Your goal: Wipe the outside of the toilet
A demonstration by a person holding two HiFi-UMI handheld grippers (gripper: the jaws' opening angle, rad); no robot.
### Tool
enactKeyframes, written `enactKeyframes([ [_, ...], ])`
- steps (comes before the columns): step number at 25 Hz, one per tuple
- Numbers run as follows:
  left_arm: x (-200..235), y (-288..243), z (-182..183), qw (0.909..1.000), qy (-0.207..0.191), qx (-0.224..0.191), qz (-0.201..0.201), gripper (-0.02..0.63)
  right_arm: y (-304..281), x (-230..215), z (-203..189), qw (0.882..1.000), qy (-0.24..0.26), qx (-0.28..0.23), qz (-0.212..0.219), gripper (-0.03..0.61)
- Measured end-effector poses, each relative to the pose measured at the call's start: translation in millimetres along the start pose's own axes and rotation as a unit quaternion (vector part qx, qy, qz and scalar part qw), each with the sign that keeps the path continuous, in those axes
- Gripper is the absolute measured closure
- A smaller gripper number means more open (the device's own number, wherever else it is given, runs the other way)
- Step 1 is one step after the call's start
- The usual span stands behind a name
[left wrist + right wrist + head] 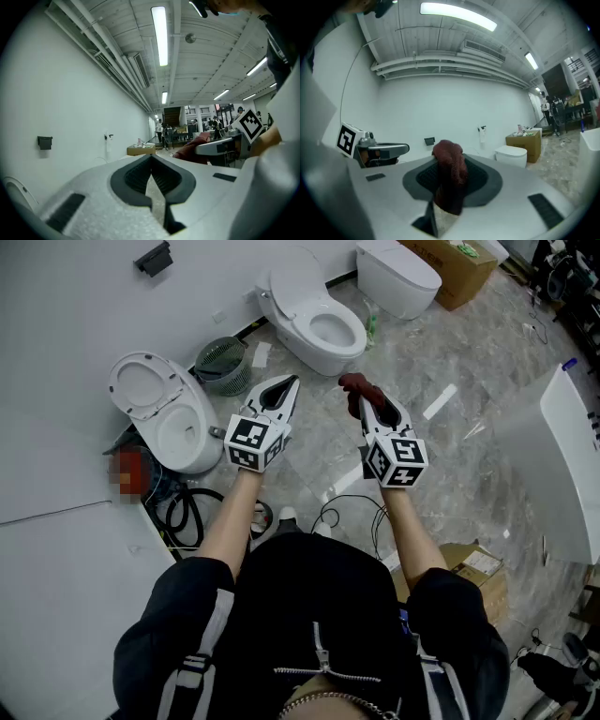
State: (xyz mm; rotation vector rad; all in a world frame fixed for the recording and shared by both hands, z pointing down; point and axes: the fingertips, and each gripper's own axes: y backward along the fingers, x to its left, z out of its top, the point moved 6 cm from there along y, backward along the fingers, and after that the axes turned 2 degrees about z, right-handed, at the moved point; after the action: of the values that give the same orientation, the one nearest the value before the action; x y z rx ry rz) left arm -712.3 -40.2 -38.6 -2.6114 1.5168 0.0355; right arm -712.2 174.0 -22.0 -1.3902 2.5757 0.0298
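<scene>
Three white toilets stand on the marble floor in the head view: one with its lid up at the left, one open-seated toilet ahead, and a closed one farther back. My right gripper is shut on a dark red cloth, held in the air short of the middle toilet. In the right gripper view the cloth hangs bunched between the jaws of that gripper. My left gripper hovers beside it, and its jaws meet at the tips with nothing between them.
A green mesh basket sits between the left and middle toilets by the wall. Black cables coil on the floor near my feet. A cardboard box stands at the back, another lies at my right, and a white panel stands at the far right.
</scene>
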Motion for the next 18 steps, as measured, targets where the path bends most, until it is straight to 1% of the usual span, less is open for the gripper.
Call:
enactKeyframes([
  [5,-15,16,-6,1.0000,0.004,0.005,-0.002,0.607,19,8,-6,1.000,-0.013,-0.002,0.011,0.477],
  [9,-19,22,-9,0.9999,0.008,0.008,-0.001,0.607,23,12,-8,1.000,-0.005,-0.001,0.010,0.476],
  [14,-4,22,-18,0.9997,0.018,0.009,0.010,0.607,10,15,-16,1.000,-0.011,0.008,0.016,0.472],
  [18,16,12,-26,0.9996,0.022,0.007,0.016,0.607,-14,14,-22,1.000,-0.012,0.014,0.024,0.469],
])
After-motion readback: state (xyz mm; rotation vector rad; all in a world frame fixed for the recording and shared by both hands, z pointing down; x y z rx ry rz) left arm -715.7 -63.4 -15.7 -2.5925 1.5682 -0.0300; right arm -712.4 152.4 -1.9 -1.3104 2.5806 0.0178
